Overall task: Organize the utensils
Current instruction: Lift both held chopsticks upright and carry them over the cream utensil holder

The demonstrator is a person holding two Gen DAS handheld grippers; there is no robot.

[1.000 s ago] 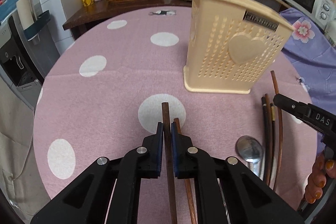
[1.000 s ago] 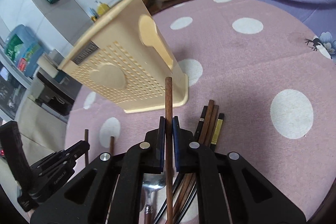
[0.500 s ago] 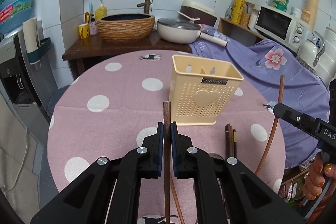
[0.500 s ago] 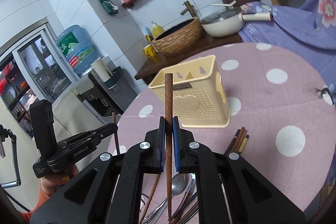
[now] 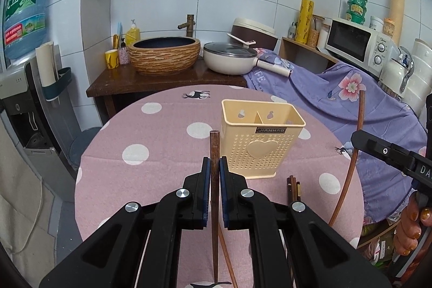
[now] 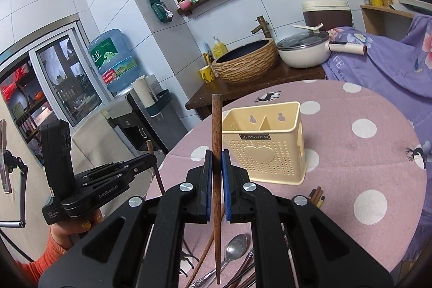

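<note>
My left gripper [image 5: 214, 166] is shut on a brown wooden chopstick [image 5: 214, 147] held upright, high above the table. My right gripper [image 6: 216, 161] is shut on a second brown chopstick [image 6: 216, 126], also upright and lifted. A cream perforated utensil holder [image 5: 259, 145] with two compartments stands on the pink dotted table, ahead of both grippers; it also shows in the right wrist view [image 6: 267, 145]. More chopsticks [image 5: 293, 186] lie in front of the holder. A metal spoon [image 6: 235, 250] and other utensils lie below the right gripper.
The round table [image 5: 151, 142] has a pink cloth with white dots. Behind it stand a wooden counter with a basin [image 5: 164, 56] and a white pot [image 5: 229, 58]. A purple floral cloth [image 5: 337, 96] and a microwave [image 5: 356, 45] are at the right.
Both grippers have risen well above the table, each carrying its chopstick upright. The holder now looks smaller and farther away in both views.
</note>
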